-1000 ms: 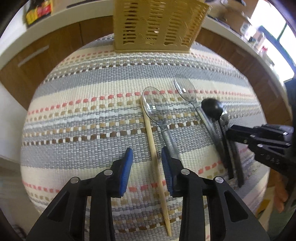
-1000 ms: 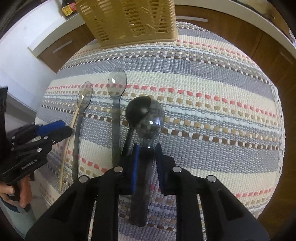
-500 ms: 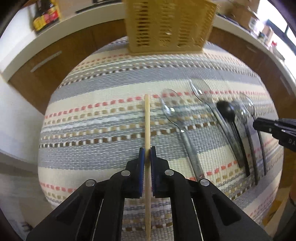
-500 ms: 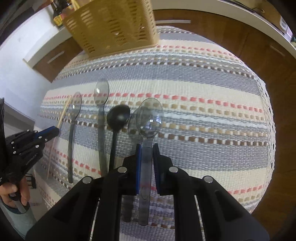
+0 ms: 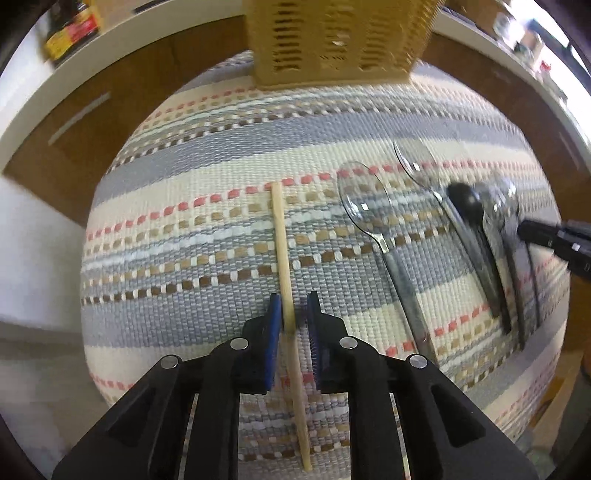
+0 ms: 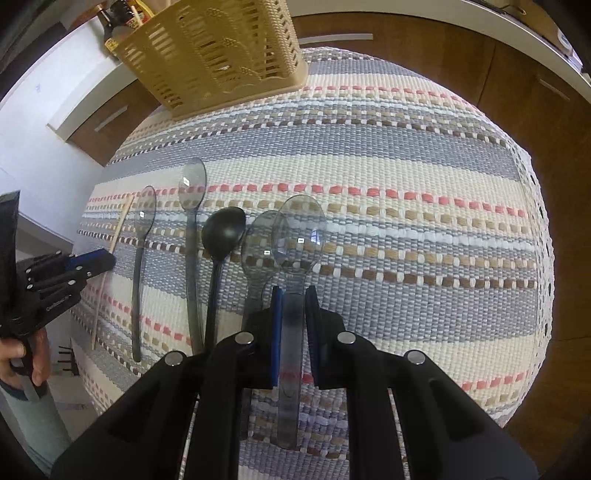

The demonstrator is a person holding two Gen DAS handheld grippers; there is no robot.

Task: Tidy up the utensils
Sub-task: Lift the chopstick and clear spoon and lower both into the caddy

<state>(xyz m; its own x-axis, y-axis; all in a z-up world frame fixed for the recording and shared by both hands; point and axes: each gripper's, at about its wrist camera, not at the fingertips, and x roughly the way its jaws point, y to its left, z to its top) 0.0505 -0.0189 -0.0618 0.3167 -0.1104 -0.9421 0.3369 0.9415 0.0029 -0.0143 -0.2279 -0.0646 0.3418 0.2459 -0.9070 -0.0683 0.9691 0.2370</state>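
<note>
left gripper [image 5: 291,314]: jaws closed on wooden chopstick [image 5: 282,243], in front of the utensil basket [image 5: 332,40] | right gripper [image 6: 293,310]: jaws clamped on clear plastic spoon [image 6: 297,236], right of the black spoon [image 6: 221,236] | surface: striped woven mat [image 6: 406,155]

Striped woven cloth [image 5: 221,155] lying over the table; dark bottle [image 5: 70,27] standing on white counter [image 5: 33,103]; wooden cabinets [image 6: 461,55] showing behind.
</note>
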